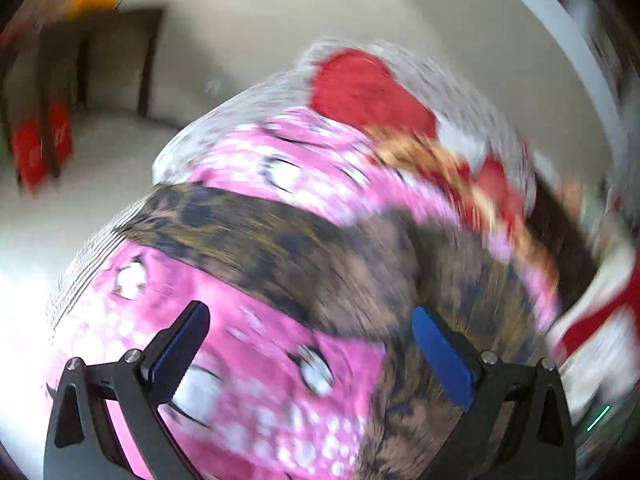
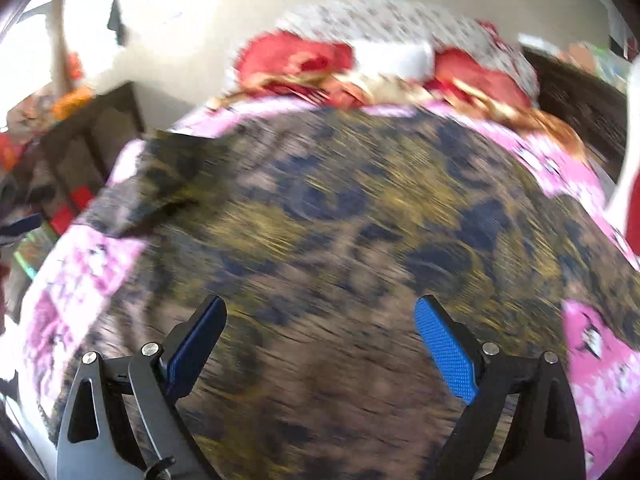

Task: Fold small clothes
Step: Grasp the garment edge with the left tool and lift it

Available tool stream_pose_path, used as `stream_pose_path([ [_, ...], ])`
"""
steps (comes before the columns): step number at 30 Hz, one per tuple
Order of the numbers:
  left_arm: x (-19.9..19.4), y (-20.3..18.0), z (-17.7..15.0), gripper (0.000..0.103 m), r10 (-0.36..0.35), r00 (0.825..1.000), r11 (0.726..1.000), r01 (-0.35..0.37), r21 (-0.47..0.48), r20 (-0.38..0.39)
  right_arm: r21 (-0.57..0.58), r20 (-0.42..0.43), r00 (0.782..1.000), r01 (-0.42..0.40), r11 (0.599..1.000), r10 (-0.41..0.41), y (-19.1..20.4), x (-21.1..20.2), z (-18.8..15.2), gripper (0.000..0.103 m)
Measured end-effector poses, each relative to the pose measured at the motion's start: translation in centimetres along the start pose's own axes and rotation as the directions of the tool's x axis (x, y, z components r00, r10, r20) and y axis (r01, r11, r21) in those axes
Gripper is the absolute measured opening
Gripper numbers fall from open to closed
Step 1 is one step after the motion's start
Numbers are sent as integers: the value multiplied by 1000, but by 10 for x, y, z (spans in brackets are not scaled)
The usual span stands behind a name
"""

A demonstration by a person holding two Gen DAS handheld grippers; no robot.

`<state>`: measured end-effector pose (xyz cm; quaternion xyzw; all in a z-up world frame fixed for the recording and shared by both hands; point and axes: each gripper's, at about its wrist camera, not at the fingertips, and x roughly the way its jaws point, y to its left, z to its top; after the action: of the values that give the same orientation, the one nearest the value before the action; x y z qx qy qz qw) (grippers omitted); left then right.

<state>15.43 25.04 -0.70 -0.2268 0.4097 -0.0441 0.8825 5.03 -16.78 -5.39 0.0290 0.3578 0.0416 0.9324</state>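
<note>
A brown garment with dark blue and gold blotches [image 2: 340, 232] lies spread flat on a pink patterned bed cover [image 2: 600, 364]. In the left wrist view the same garment [image 1: 280, 248] shows as a band that runs across the pink cover [image 1: 256, 360]. My left gripper [image 1: 310, 344] is open and empty, just above the cover and the garment's edge. My right gripper [image 2: 320, 340] is open and empty, over the middle of the garment. Both views are blurred by motion.
Red and white pillows [image 2: 360, 64] lie at the head of the bed, also in the left wrist view [image 1: 368, 88]. A dark wooden piece of furniture [image 1: 104, 56] stands by the wall to the left. Red boxes [image 1: 40, 144] sit on the floor.
</note>
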Motion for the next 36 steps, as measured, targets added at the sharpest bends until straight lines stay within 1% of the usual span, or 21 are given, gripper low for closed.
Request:
stream_pose_path([
  [2,6,44,27,103,-42,999,990,40,-132,-10,-53,12,999,-30,998,30,18,11,-7,84],
  [3,15,74,42,103,-45,998,975,36,-217,-37,-78,0,1000,-30,997,31,25,19,-12,83],
  [5,25,109,57,103,-48,997,951,26,-308,-63,-124,-64,998,-12,992,4,34,42,-24,82],
  [6,35,127,63,102,-83,993,929,48,-366,-81,-128,-134,991,-4,992,-13,35,56,-25,80],
  [8,48,152,67,101,-126,990,883,86,-461,-56,-123,-144,990,-3,992,-14,35,62,-22,80],
  [10,63,163,68,101,-183,982,860,135,-493,-50,-122,-152,988,-4,992,-15,34,67,-21,81],
  [14,91,173,52,96,-232,969,824,147,-547,-89,-126,-147,989,7,992,-26,37,70,-20,82],
  [18,99,186,53,96,-273,962,782,220,-583,-2,-126,-147,989,13,992,-32,35,71,-21,83],
  [19,100,186,55,96,-272,962,779,225,-585,8,-125,-146,989,12,992,-30,36,69,-22,83],
  [21,105,190,62,94,-265,964,783,231,-578,27,-124,-147,989,13,992,-32,36,70,-21,83],
  [24,112,190,66,86,-241,970,796,212,-566,25,-124,-147,989,14,992,-33,35,71,-21,83],
  [25,114,191,67,78,-228,973,802,200,-563,21,-124,-147,989,15,992,-33,35,70,-22,83],
  [26,114,193,66,62,-210,977,804,184,-566,19,-125,-147,989,16,992,-34,35,70,-22,83],
  [27,116,197,65,52,-184,983,803,154,-575,6,-125,-147,989,17,992,-36,35,70,-22,83],
  [28,117,200,64,26,-153,988,806,120,-580,-9,-125,-147,989,17,992,-35,35,70,-22,83],
  [29,117,202,61,5,-120,992,806,79,-586,-31,-125,-146,989,17,992,-35,36,69,-23,84],
  [31,111,202,61,5,-75,995,822,28,-568,-61,-123,-146,989,18,992,-35,35,68,-23,84],
  [33,91,189,70,4,-7,999,866,-17,-500,-45,-122,-146,989,18,992,-36,35,69,-23,85],
  [34,72,177,79,4,26,1000,893,-28,-450,-10,-123,-146,989,19,992,-37,35,70,-23,85],
  [35,57,168,86,4,39,999,908,-25,-419,25,-124,-146,989,19,992,-37,35,70,-23,85],
  [36,31,155,98,4,69,994,928,-32,-372,86,-124,-147,988,20,992,-38,35,71,-23,85],
])
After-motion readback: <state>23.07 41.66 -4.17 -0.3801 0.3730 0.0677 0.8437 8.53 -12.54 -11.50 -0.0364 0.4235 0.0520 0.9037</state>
